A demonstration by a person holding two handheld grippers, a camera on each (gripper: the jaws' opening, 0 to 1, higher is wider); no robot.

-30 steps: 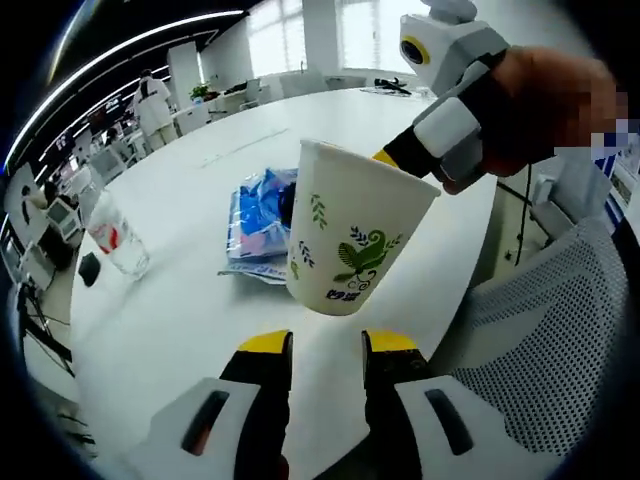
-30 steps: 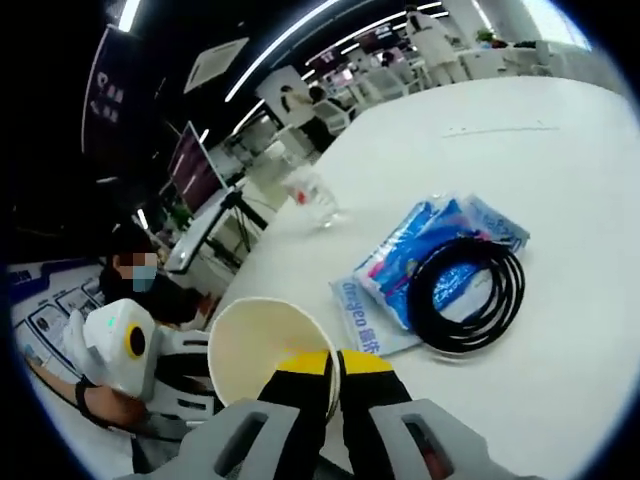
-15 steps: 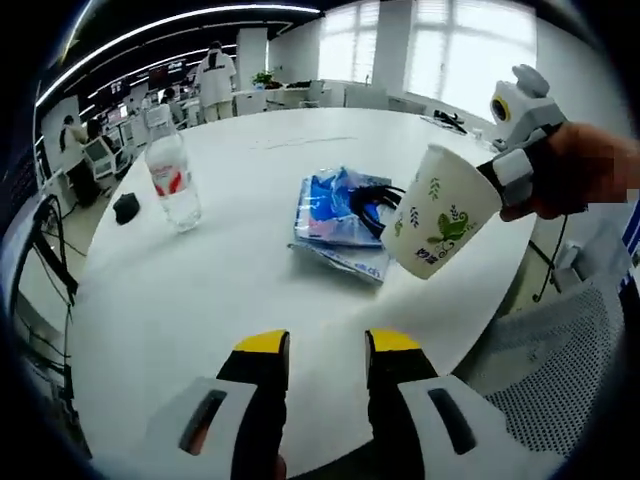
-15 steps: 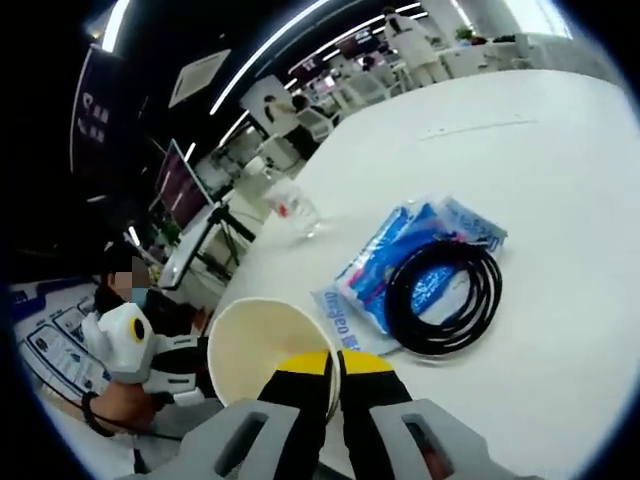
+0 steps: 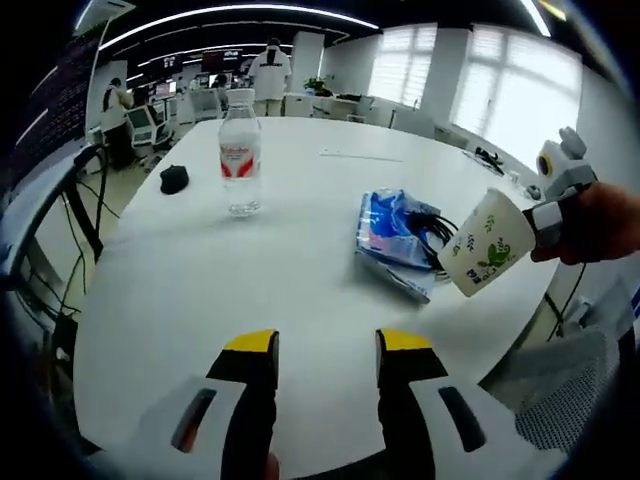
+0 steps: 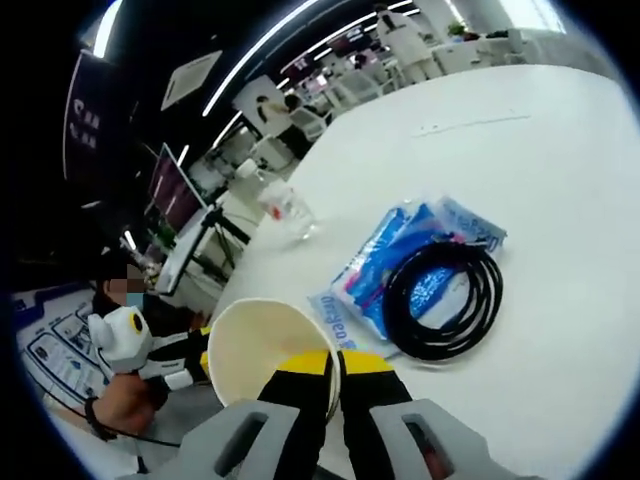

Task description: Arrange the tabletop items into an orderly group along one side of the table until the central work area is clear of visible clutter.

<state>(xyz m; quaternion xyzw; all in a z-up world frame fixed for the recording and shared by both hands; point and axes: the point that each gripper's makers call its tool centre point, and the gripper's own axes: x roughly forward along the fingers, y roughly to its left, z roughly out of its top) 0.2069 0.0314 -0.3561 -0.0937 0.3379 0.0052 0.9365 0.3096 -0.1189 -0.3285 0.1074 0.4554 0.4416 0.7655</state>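
My right gripper (image 6: 333, 362) is shut on the rim of a white paper cup (image 6: 262, 347) with a green leaf print, holding it in the air. In the left gripper view the same paper cup (image 5: 486, 243) hangs tilted over the table's right edge, held by the right gripper (image 5: 545, 215). My left gripper (image 5: 325, 345) is open and holds nothing, low over the white table (image 5: 200, 290). A blue packet (image 6: 400, 262) lies on the table with a coil of black cable (image 6: 442, 296) on top. A clear water bottle (image 5: 240, 152) stands upright farther back.
A black mouse (image 5: 174, 178) lies near the table's far left edge. A mesh office chair (image 5: 575, 400) stands by the near right edge. People and desks fill the room behind. The other gripper (image 6: 125, 340) shows at lower left in the right gripper view.
The left gripper has drawn back and swung left, so the cup now sits far to its right. The right gripper keeps its grip on the cup, almost unmoved over the table.
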